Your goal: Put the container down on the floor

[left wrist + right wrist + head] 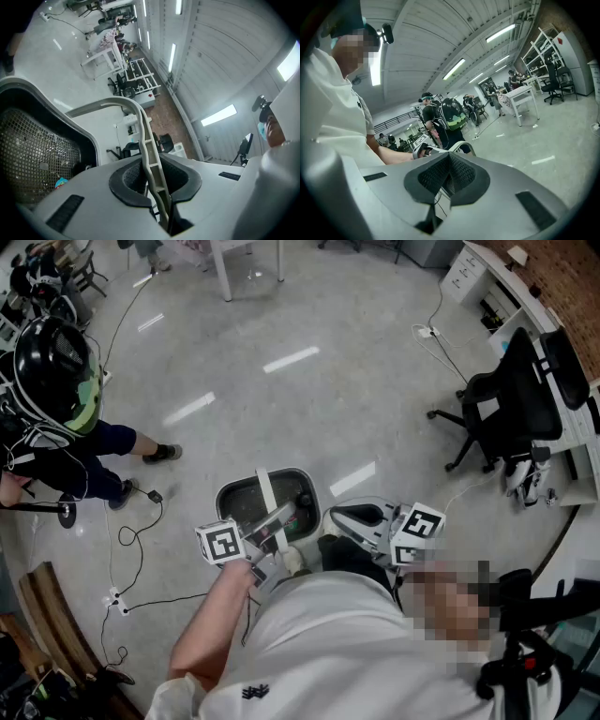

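Note:
The container (pixel 234 493) is a grey tub with a mesh inside and a pale arched handle (pixel 266 491); it shows from above in the head view, right in front of me. My left gripper (pixel 272 526) is shut on that handle. In the left gripper view the handle (pixel 140 122) runs up out of the closed left gripper (pixel 157 180), with the mesh wall of the container (pixel 37 154) at left. Whether the tub touches the floor I cannot tell. My right gripper (pixel 339 517) is beside the tub on its right, and the right gripper (pixel 450 176) is shut on nothing.
A person with a black helmet and backpack (pixel 52 371) stands at left. Cables (pixel 131 540) trail over the floor near the tub. A black office chair (pixel 506 409) and a desk (pixel 525 296) are at right, white table legs (pixel 248 263) at the back.

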The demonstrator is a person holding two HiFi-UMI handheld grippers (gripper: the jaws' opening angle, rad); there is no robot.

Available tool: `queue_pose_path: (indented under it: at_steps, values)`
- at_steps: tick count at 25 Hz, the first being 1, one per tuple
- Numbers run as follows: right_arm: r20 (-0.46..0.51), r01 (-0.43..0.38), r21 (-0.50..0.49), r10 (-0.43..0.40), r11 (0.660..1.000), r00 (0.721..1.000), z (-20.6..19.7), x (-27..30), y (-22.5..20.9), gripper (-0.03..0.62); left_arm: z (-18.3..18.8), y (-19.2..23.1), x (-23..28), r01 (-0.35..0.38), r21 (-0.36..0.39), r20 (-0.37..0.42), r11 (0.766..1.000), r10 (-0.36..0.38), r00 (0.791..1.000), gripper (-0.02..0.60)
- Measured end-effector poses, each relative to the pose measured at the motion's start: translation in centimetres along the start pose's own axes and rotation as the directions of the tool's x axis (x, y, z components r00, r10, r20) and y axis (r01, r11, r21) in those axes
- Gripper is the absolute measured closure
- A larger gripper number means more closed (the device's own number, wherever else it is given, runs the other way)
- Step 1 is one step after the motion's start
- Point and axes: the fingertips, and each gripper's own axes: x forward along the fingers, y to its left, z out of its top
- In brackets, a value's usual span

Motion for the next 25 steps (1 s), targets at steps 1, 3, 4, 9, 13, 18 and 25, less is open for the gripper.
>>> queue_pose_path:
  at_steps: [1, 3, 4, 9, 13, 18, 25]
  values:
    - [0.003, 0.006, -0.001, -0.006, 1.0, 1.0, 0.2, -0.1, -0.2, 0.579, 0.0, 0.0, 0.1, 0.003, -0.007, -0.004, 1.0, -0.003, 1.0, 0.53]
    - [0.01, 0.018, -0.005, -0.018, 1.0, 1.0, 0.6, -0.4, -0.8, 0.579, -0.2, 0.0, 0.3, 0.006, -0.016, -0.016, 1.0, -0.007, 1.0, 0.529]
    - [0.013, 0.023, -0.009, -0.023, 1.0, 1.0, 0.8, -0.6, -1.1, 0.579, -0.2, 0.0, 0.6, 0.009, -0.009, -0.025, 1.0, -0.009, 1.0, 0.529]
    - [0.042, 0.041, -0.015, -0.04, 0.999, 0.998, 2.1, -1.8, -3.3, 0.579, 0.3, -0.9, 3.6, 0.045, 0.073, -0.093, 0.996, -0.038, 0.995, 0.529]
    - [0.058, 0.051, -0.014, -0.051, 0.999, 0.997, 3.4, -3.4, -6.0, 0.579, 1.4, -1.5, 7.7, 0.063, 0.092, -0.136, 0.994, -0.05, 0.989, 0.529]
    - [0.086, 0.069, -0.027, -0.067, 0.997, 0.994, 5.3, -7.9, -11.3, 0.579, 2.9, -2.3, 16.2, 0.096, 0.121, -0.19, 0.988, -0.072, 0.979, 0.529]
    - [0.139, 0.164, 0.003, -0.162, 0.987, 0.977, 6.6, -11.7, -18.1, 0.576, 5.5, -0.6, 25.2, 0.103, 0.096, -0.247, 0.99, -0.077, 0.966, 0.529]
